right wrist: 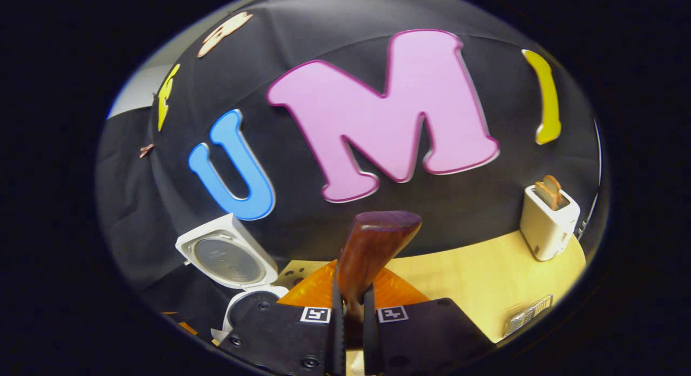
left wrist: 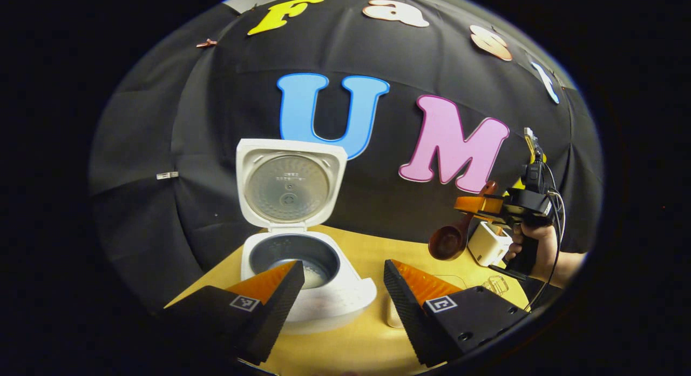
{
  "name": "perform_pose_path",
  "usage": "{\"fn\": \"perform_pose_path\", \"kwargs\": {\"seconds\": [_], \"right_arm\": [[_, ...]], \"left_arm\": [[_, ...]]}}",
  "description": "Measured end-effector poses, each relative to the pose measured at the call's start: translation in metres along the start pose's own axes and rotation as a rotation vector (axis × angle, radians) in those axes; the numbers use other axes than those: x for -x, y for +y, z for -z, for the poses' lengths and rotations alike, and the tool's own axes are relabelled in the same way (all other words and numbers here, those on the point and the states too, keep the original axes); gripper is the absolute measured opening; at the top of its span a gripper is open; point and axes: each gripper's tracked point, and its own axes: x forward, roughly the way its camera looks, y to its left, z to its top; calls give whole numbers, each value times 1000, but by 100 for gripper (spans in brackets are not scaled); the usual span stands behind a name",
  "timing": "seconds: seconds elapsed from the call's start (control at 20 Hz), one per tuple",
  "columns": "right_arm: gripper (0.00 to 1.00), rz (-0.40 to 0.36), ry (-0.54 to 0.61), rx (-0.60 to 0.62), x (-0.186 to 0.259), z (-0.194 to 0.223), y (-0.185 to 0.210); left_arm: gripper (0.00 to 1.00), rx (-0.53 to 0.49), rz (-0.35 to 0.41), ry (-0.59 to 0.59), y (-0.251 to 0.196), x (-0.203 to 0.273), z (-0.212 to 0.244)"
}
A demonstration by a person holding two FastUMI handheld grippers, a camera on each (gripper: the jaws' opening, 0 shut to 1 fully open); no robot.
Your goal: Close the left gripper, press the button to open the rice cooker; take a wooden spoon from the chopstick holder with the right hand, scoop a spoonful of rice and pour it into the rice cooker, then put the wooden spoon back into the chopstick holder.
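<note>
Tabletop: pale wood, in front of the black cloth wall; a bare stretch lies between the cooker and the white holder.
Cooker: stands left of centre, lid up and leaning back, pot open to above. In the left gripper view something pale shows on the pot bottom; I cannot tell if it is rice.
Left gripper: low, just in front of the cooker; jaws wide, holding nothing.
Right gripper: lifted above the tabletop, jaws narrow and pressed on the handle of the spoon.
Spoon: in the air, to the right of the cooker, bowl hanging low and its hollow looks empty. The handle end stands up past the jaws in the right gripper view.
Handling: the spoon is probably light, stiff and smooth, so it may turn in the grip; a hold on the mid handle seems best.
Holder: white box just behind the spoon bowl.
Edges: the raised lid and the cooker rim are the things to avoid; the tabletop edge is close on the right.
Toaster: far right, well apart.
</note>
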Motion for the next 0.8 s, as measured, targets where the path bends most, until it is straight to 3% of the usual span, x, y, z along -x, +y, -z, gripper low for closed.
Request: {"fn": "perform_pose_path", "kwargs": {"seconds": [0.5,0.8], "right_arm": [[17,231,-19,-77,61,-1,-179],[17,328,8,-119,81,14,-259]], "left_arm": [[96,-48,50,68,-86,-2,33],[95,-60,48,83,-118,-1,44]]}}
